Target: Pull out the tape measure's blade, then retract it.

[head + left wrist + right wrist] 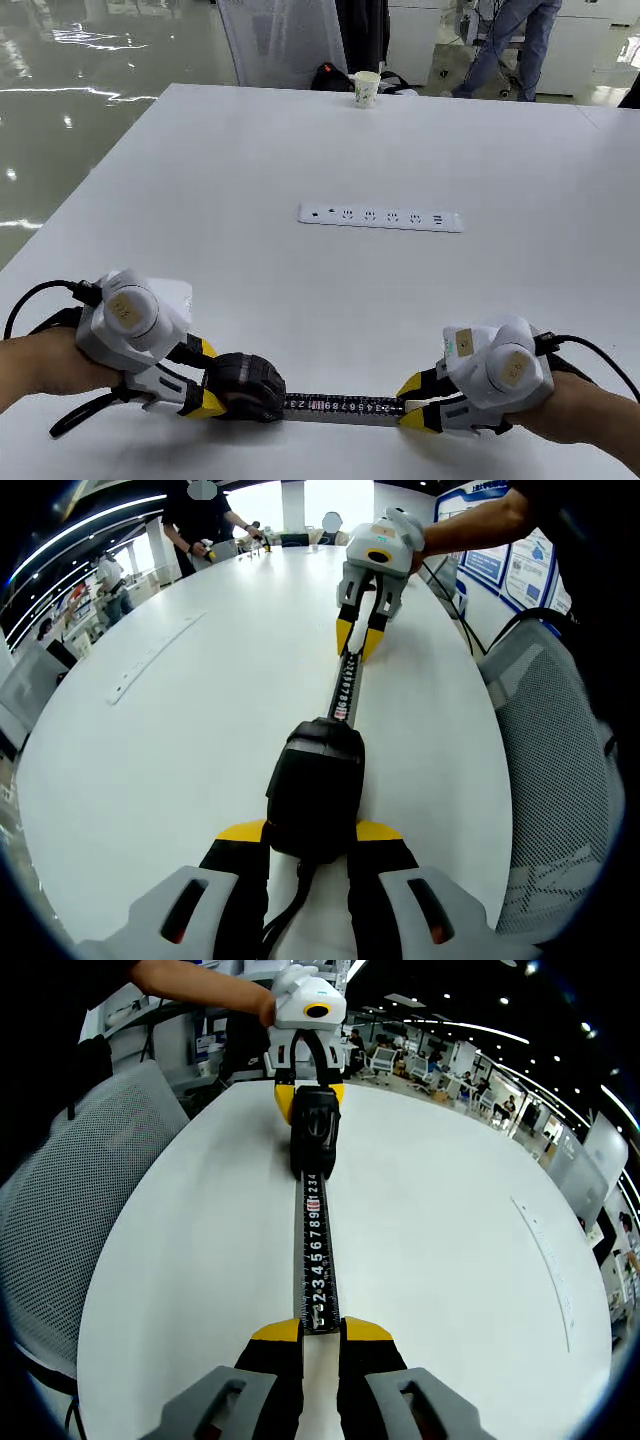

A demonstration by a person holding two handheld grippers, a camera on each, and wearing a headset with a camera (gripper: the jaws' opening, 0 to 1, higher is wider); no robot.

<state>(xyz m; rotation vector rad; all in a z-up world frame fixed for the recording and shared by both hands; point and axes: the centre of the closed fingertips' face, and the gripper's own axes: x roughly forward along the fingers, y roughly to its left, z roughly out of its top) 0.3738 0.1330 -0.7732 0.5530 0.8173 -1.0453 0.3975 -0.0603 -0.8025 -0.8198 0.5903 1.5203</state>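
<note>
My left gripper (208,377) is clamping the tape measure (245,386) at the table's (250,300) near edge, jaws closed on its sides. The blade (340,405) is running partly out to my right gripper (412,403), whose jaws are pinching its tip. I'm judging this as mid-pull; the next move is calling for a straight, steady draw rightward.

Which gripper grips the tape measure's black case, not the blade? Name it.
The left gripper: its jaws clamp the case, while the right gripper pinches the blade tip.
</note>
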